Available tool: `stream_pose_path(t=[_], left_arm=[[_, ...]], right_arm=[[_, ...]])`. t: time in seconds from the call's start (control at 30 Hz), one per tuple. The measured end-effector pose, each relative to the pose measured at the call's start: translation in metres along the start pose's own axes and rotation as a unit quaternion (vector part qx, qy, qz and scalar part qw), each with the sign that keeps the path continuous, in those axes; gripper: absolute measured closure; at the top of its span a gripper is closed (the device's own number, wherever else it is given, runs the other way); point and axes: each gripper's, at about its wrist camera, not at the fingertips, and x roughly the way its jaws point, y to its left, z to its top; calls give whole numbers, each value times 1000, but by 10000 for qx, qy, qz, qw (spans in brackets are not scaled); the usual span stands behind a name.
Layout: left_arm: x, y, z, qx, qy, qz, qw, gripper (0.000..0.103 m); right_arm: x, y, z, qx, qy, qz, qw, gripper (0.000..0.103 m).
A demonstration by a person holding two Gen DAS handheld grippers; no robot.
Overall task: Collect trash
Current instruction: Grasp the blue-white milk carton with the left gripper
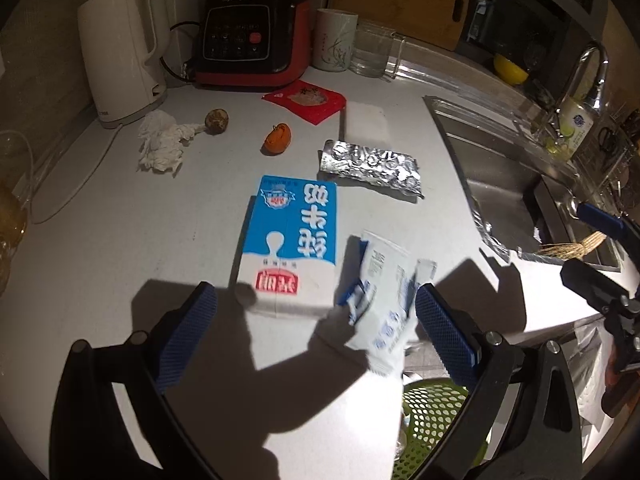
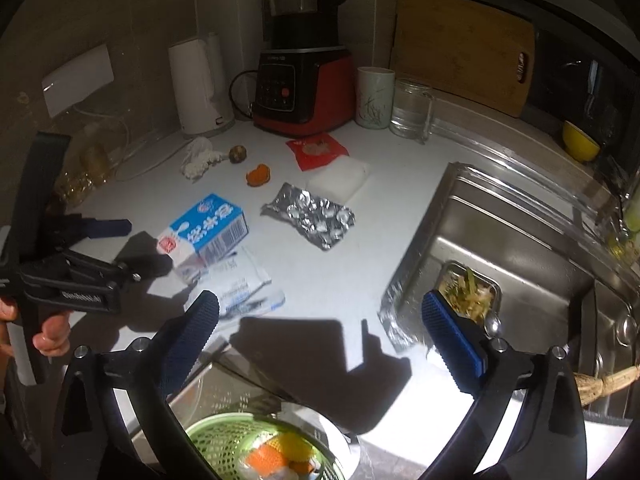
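Both tongs stand wide open and hold nothing: the left tongs (image 1: 316,332) hang over the near end of the blue and white milk carton (image 1: 290,240) lying flat on the white bench (image 1: 100,280), and the right tongs (image 2: 320,334) hang over bare bench just in front of the crumpled white and blue plastic pouch (image 2: 240,284). That pouch lies touching the carton, close to the bench edge. I think the next job is to grab one of these two. To do it well, go down straight, put one pad on each long side, and squeeze only when both pads touch, so the thing does not slide off the edge. Farther beyond the tongs lie the shiny silver foil pill sheet (image 1: 372,166), the red snack wrapper (image 1: 306,100), the orange peel (image 1: 277,140) and the white crumpled tissue (image 1: 162,144). Below the bench edge, under the tongs, stands the green mesh plastic basket (image 2: 224,440), and it already holds orange, yellow and white scraps.
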Motion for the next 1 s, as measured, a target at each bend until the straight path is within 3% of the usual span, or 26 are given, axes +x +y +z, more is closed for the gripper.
stream_pose_path(t=[0.43, 0.6, 0.7, 0.77, 1.0], left_arm=[[74, 15, 38, -17, 531, 269, 9982, 8], [85, 13, 42, 211, 604, 508, 9967, 8], [89, 14, 44, 211, 680, 503, 9962, 22], [93, 16, 45, 175, 732, 484, 9960, 38], [92, 21, 47, 195, 603, 656, 9958, 39]], right_arm=[[77, -25, 35, -53, 153, 415, 9990, 2], [116, -31, 49, -400, 379, 975, 9937, 2], [140, -31, 60, -889, 559, 1214, 9870, 2], [152, -31, 65, -1146, 652, 1327, 9823, 2], [181, -24, 74, -2053, 1013, 1752, 9576, 2]])
